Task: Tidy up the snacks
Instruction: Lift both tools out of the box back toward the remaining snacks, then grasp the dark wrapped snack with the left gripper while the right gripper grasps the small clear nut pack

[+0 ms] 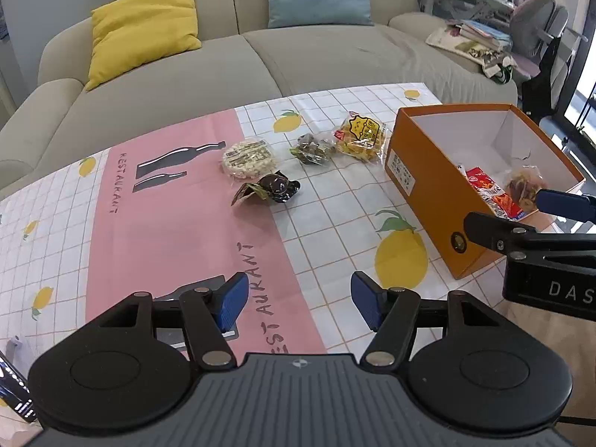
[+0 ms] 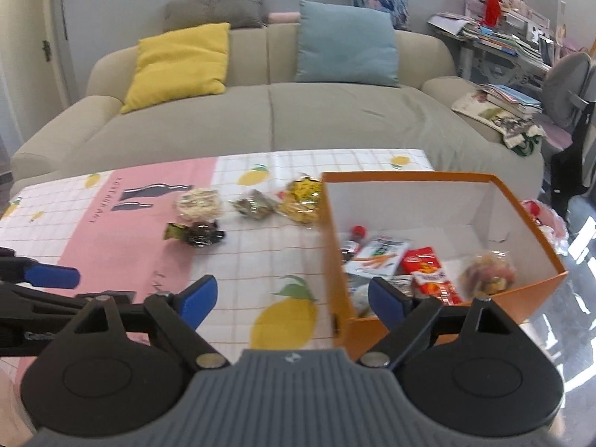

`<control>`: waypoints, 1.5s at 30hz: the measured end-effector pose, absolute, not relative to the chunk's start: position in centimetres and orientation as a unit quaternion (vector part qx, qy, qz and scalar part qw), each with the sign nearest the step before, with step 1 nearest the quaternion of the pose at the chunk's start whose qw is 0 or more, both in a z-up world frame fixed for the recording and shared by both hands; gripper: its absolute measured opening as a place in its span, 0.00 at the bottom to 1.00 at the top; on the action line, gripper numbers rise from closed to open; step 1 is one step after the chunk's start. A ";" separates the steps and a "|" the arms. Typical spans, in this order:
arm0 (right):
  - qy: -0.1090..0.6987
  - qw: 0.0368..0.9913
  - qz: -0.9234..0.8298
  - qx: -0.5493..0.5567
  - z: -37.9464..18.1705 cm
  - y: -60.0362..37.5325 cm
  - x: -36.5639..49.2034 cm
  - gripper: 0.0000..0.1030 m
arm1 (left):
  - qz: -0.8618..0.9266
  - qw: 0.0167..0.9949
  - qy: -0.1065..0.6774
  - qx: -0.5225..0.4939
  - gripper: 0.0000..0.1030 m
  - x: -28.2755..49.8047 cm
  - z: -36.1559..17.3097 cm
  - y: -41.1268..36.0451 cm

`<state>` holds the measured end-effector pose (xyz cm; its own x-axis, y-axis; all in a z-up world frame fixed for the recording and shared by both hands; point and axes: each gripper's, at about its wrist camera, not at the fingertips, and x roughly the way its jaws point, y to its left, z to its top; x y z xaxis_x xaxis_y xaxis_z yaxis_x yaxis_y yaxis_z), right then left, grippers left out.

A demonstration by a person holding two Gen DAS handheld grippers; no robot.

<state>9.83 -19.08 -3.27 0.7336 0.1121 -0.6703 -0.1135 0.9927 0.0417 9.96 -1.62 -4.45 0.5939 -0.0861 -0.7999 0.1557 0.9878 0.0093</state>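
Note:
An orange box (image 1: pixel 428 186) (image 2: pixel 357 339) stands open on the right of the tablecloth. It holds a red packet (image 1: pixel 491 193) (image 2: pixel 428 275), a clear bag of mixed pieces (image 2: pixel 488 273) and a carrot packet (image 2: pixel 380 259). Left of the box lie a yellow packet (image 1: pixel 361 136) (image 2: pixel 301 199), a green-brown packet (image 1: pixel 311 149) (image 2: pixel 255 205), a round cracker pack (image 1: pixel 249 158) (image 2: pixel 198 204) and a dark packet (image 1: pixel 275 188) (image 2: pixel 201 235). My left gripper (image 1: pixel 300 301) hangs open over the cloth, empty. My right gripper (image 2: pixel 292 298) is open and empty at the box's near left corner.
A lemon-print and pink tablecloth (image 1: pixel 178 223) covers the table. Behind its far edge is a beige sofa (image 1: pixel 316 56) with yellow and blue cushions. A cluttered desk and a grey chair (image 1: pixel 540 26) stand at the right. A phone (image 1: pixel 15 395) lies at the near left.

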 end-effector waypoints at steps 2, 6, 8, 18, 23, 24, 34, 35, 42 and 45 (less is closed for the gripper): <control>0.356 0.932 0.064 -0.005 -3.7 -18.4 9.7 0.84 | -0.065 0.893 0.444 0.031 0.72 9.8 -5.0 -1.0; 0.361 0.930 0.068 -0.015 -4.9 -17.2 9.6 0.84 | -0.062 0.894 0.444 0.011 0.72 9.9 -6.1 0.2; 0.366 0.928 0.067 -0.018 -5.5 -16.8 9.8 0.84 | -0.060 0.895 0.442 0.004 0.72 10.0 -6.5 0.7; 0.362 0.927 0.090 -0.043 -7.9 -15.1 11.9 0.82 | -0.063 0.899 0.433 -0.012 0.72 11.5 -8.3 2.6; 0.351 0.928 0.106 -0.071 -8.4 -13.9 14.0 0.74 | -0.067 0.903 0.424 -0.015 0.72 13.3 -8.7 3.3; 0.352 0.927 0.110 -0.076 -8.5 -13.8 14.6 0.72 | -0.068 0.903 0.424 -0.013 0.72 13.8 -8.8 3.4; 0.367 0.917 0.119 -0.105 -10.4 -12.9 20.1 0.60 | -0.077 0.894 0.437 -0.061 0.72 20.0 -9.9 3.7; 0.371 0.915 0.119 -0.107 -10.6 -12.7 20.6 0.60 | -0.075 0.892 0.440 -0.073 0.72 20.7 -10.2 3.7; 0.376 0.911 0.118 -0.123 -11.7 -12.2 23.8 0.60 | -0.053 0.879 0.458 -0.122 0.69 24.7 -11.8 3.5; 0.370 0.912 0.118 -0.133 -12.0 -11.7 25.4 0.60 | -0.043 0.869 0.471 -0.147 0.69 26.2 -12.5 3.4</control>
